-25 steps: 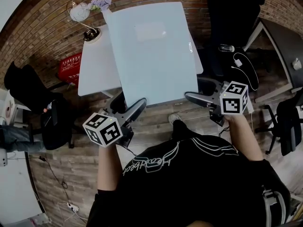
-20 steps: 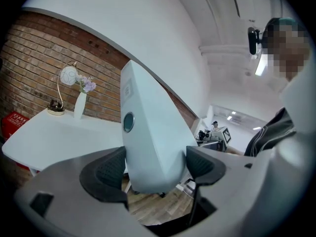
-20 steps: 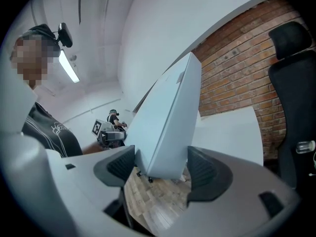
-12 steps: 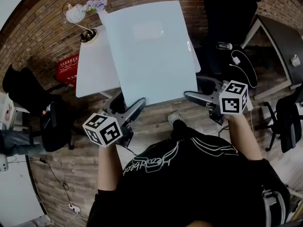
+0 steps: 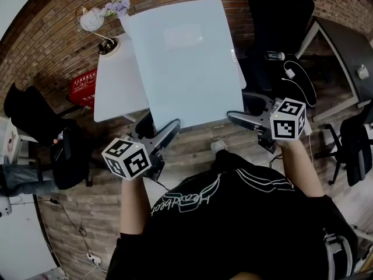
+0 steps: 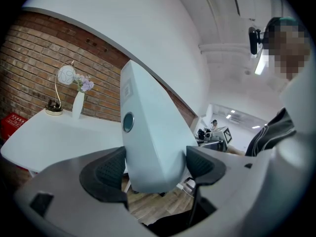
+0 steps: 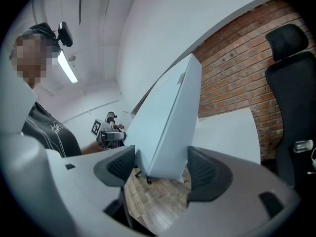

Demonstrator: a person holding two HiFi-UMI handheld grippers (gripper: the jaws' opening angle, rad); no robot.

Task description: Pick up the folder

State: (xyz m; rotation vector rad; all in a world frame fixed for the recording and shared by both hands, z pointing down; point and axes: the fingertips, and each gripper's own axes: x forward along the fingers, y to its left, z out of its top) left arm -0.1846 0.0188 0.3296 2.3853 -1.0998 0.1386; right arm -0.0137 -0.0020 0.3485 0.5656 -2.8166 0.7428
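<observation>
The folder is a large, thick, pale blue one, held up above the white table in the head view. My left gripper is shut on its near left corner, my right gripper on its near right corner. In the left gripper view the folder fills the gap between the two pads of the left gripper. The right gripper view shows the folder's edge standing between the pads of the right gripper.
A desk lamp and a vase of flowers stand at the table's far left corner. Black office chairs flank the table. A red basket sits on the wooden floor at left, a dark desk at right.
The folder has drifted slightly to the left and farther from me in the head view. Both grippers keep the same hold on its near corners.
</observation>
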